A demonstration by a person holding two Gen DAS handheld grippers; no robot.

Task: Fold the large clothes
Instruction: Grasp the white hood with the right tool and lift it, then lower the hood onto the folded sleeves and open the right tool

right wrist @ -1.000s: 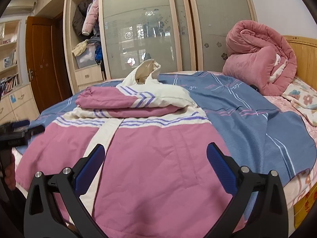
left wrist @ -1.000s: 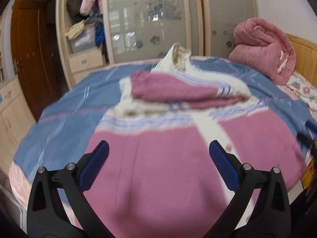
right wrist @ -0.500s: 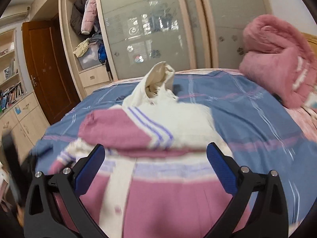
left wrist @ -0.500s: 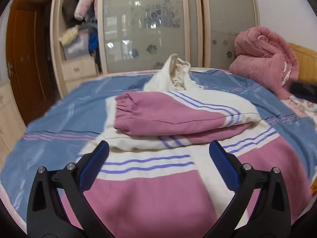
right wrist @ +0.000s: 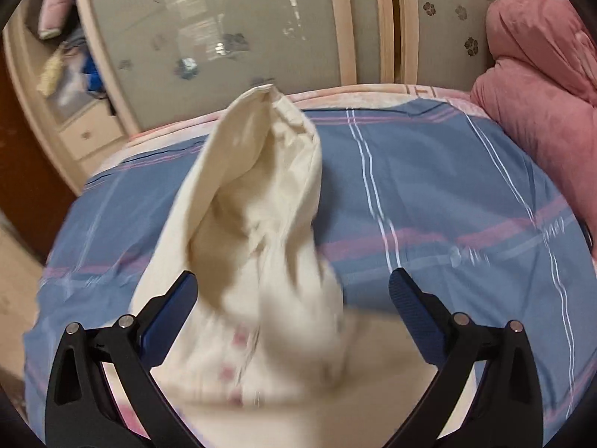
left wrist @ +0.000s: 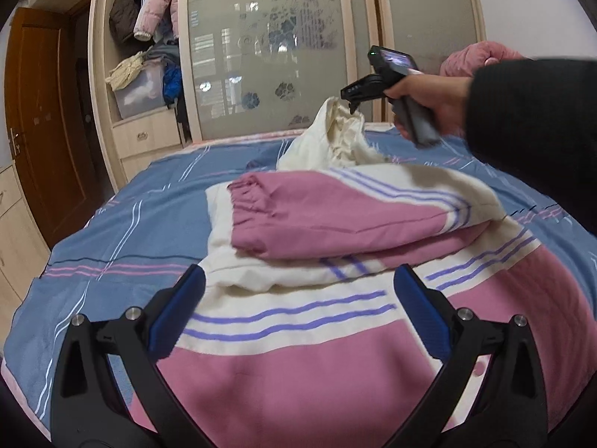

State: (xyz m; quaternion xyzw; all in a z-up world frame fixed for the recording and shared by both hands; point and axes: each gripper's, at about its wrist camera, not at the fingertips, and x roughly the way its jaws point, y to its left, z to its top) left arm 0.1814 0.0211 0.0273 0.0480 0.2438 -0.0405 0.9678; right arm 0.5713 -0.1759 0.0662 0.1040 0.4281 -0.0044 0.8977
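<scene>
Both jaws wide open, empty. Jacket (left wrist: 335, 336) flat on bed (left wrist: 130, 231), sleeves folded; hood (right wrist: 261, 205) stands at 12 o'clock w/in your right gripper (right wrist: 293, 298), the nearer; left gripper (left wrist: 298, 298) over chest.

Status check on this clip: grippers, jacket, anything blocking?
Left gripper open above jacket. Right gripper open, fingers either side of cream hood. Sleeves folded in. Nothing blocking.

No text, label, brand or number is legible in either view.
</scene>
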